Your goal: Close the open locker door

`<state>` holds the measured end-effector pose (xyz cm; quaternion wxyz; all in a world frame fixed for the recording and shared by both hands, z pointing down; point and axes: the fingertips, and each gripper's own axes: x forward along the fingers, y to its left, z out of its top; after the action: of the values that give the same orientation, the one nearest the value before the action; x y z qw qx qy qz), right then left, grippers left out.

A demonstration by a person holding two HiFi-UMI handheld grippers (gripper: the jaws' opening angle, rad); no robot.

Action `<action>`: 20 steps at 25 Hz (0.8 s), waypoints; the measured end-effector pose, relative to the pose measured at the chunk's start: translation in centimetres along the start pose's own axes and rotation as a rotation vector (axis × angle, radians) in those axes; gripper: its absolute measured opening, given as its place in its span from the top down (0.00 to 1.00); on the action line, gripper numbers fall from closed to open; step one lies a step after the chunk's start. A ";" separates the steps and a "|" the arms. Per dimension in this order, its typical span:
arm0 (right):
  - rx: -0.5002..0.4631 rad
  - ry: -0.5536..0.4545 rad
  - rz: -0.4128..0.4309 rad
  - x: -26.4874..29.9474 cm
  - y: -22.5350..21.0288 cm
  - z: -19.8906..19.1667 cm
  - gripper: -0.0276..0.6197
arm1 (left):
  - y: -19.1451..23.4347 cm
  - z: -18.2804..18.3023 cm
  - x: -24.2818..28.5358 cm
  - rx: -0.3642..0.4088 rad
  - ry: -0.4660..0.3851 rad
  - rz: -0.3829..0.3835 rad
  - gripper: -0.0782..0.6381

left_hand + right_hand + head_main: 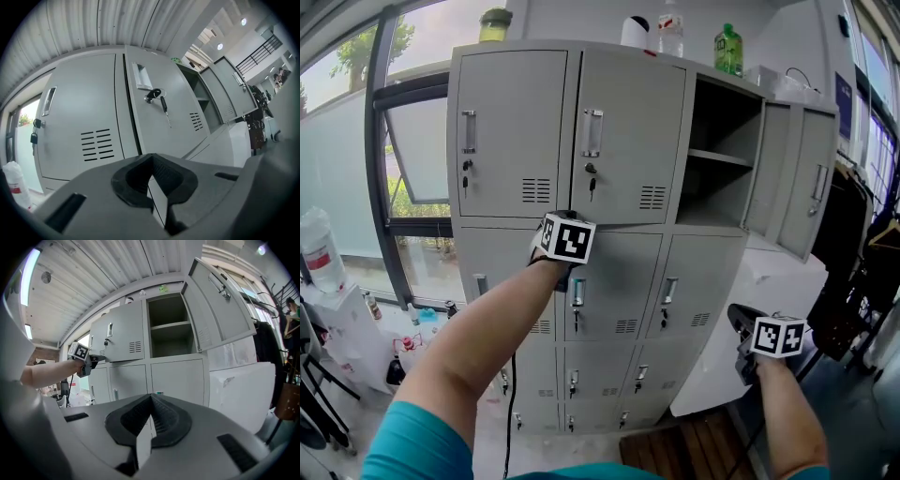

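The grey locker bank (581, 187) fills the head view. Its top right compartment (717, 159) stands open, and its door (792, 178) is swung out to the right. My left gripper (565, 246) is raised in front of the closed middle doors, shut and empty. It looks at the top middle door with keys (157, 96) in its lock; the open door (225, 91) is further right. My right gripper (742, 323) hangs low at the right, below the open door (218, 305), shut on nothing. The right gripper view also shows the left gripper (89, 362).
On top of the lockers stand a green bottle (728, 49), a clear bottle (670, 33), a white cup (635, 31) and a jar (494, 23). A white cabinet (778, 281) stands right of the lockers. Dark clothes (853, 253) hang far right. A window (412, 169) is on the left.
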<state>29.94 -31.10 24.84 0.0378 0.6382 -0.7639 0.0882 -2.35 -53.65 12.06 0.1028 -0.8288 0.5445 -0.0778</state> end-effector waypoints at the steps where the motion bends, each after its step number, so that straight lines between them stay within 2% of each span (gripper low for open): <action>1: 0.001 0.000 -0.003 -0.1 -0.2 -0.1 0.97 | -0.2 -0.2 0.3 0.001 0.004 -0.003 0.89; 6: 0.009 0.005 -0.018 -0.6 -1.0 -0.5 0.97 | -0.6 -0.6 2.0 -0.003 0.016 0.002 0.89; 20: 0.028 0.017 -0.063 -2.2 -3.3 -1.6 0.97 | 1.1 -0.7 4.9 -0.022 0.060 0.078 0.89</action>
<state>33.49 -29.23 26.30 0.0383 0.6615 -0.7419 0.1030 -1.52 -58.66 12.59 0.0802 -0.8052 0.5803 -0.0924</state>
